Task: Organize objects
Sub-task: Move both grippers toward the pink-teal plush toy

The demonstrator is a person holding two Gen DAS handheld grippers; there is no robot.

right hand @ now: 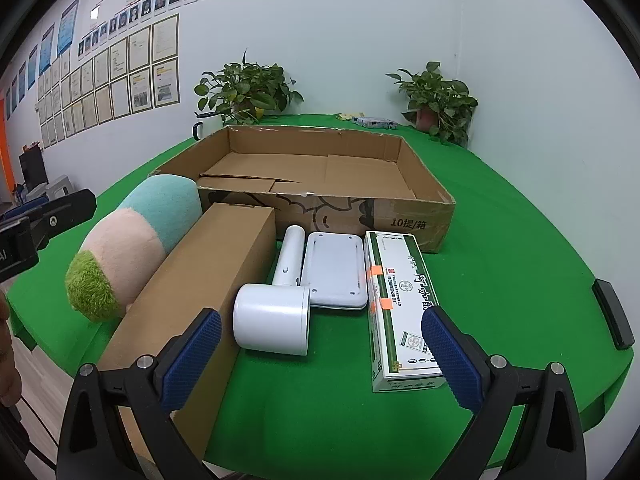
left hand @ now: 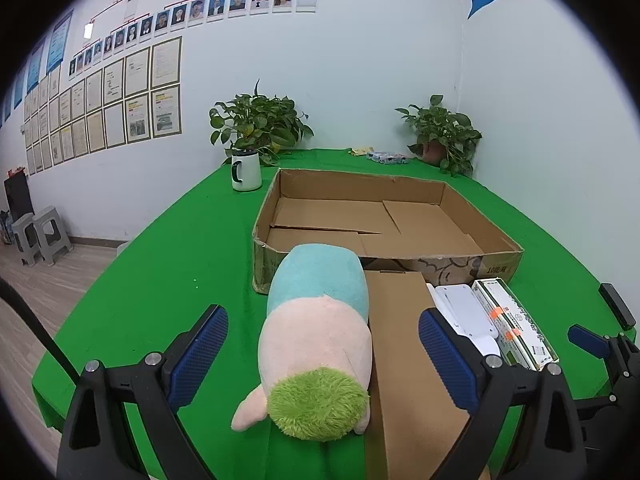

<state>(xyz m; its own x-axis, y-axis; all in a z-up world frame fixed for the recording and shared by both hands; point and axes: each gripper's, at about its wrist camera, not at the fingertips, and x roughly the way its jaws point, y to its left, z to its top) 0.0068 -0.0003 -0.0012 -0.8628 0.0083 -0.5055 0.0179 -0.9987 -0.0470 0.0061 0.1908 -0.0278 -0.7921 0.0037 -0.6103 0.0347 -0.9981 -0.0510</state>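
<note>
A plush toy (left hand: 316, 340) in blue, pink and green lies on the green table (left hand: 168, 248), in line between my left gripper's (left hand: 322, 354) wide-open jaws but not touched by the pads. Right of it lies a long brown carton (left hand: 404, 344). In the right wrist view the plush toy (right hand: 132, 244), the long carton (right hand: 200, 292), a white hair dryer (right hand: 276, 308), a flat white device (right hand: 334, 274) and a green-and-white box (right hand: 398, 304) lie in a row in front of the large shallow cardboard box (right hand: 424, 216). My right gripper (right hand: 322, 354) is open above the table's near edge, holding nothing.
A white mug (left hand: 246, 170) and two potted plants (left hand: 260, 124) (left hand: 444, 136) stand at the back of the table. Small packets (left hand: 386, 157) lie behind the big box (left hand: 460, 264). A black bar (right hand: 612, 314) lies at the right edge. Grey stools (left hand: 38, 236) stand on the floor at left.
</note>
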